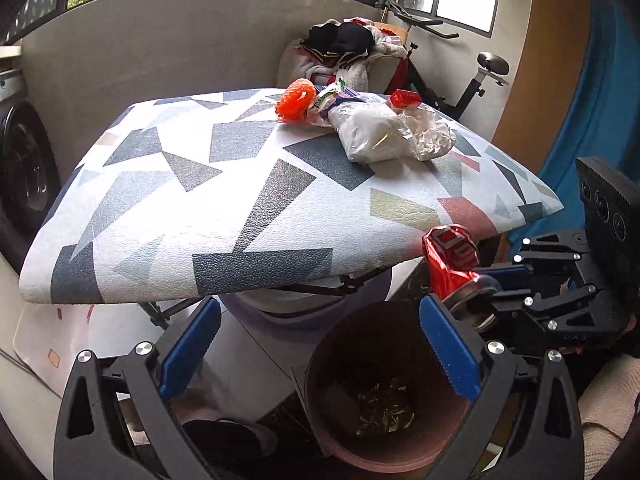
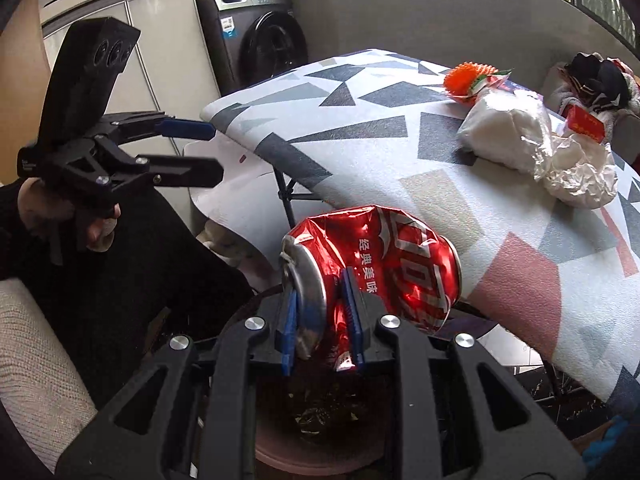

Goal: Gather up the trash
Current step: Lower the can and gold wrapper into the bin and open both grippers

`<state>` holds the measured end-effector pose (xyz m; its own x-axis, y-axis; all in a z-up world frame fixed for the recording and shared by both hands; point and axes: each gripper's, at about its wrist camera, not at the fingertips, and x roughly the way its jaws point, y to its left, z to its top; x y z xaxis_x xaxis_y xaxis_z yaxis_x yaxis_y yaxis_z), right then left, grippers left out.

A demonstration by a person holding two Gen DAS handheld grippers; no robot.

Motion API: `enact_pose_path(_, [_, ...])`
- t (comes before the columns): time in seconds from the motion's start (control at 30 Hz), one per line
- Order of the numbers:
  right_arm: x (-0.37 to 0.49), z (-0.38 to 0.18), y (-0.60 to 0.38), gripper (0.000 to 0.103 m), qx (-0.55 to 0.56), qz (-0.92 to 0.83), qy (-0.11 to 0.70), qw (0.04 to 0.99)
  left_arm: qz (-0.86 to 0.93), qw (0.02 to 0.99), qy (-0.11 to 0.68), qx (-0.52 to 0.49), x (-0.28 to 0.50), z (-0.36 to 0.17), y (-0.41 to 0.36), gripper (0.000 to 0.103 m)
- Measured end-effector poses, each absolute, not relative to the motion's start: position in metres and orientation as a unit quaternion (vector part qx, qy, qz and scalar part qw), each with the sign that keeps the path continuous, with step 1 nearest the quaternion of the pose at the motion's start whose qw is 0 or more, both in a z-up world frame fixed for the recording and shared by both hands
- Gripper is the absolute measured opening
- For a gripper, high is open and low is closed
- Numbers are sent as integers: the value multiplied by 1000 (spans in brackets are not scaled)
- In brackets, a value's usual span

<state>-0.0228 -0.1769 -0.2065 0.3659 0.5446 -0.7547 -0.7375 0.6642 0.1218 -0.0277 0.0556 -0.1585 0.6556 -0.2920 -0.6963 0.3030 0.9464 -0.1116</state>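
One crushed red can [image 2: 372, 264] is pinched at its silver end between the nearly closed jaws of the right gripper [image 2: 322, 320], held just above the open trash bin [image 1: 384, 384] beside the table [image 1: 224, 200]. Empty, the left gripper [image 1: 316, 356] hangs over the bin with jaws spread wide. More trash, a white plastic bag [image 1: 376, 132] and an orange net [image 1: 296, 98], lies on the table's far side.

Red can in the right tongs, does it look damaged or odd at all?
Yes. The red can is crushed: its wall is dented and creased and its rim bent. The right tongs pinch its end, above the trash bin.
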Motion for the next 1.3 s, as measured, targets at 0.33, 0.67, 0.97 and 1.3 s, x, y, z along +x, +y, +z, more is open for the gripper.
enact_pose_path(0.33, [-11, -264, -147, 18, -155, 391, 523, 741, -142, 910, 389, -21, -25, -165, 65, 97])
enact_pose_path(0.67, [-6, -254, -159, 38, -140, 354, 512, 770, -136, 906, 399, -27, -22, -171, 65, 97])
enact_pose_path(0.97, [-2, -225, -179, 95, -126, 305, 448, 831, -133, 905, 403, -24, -21, -172, 65, 97])
enact_pose_path(1.3, [17, -211, -217, 97, -64, 241, 431, 867, -130, 905, 405, -26, -18, -173, 65, 97])
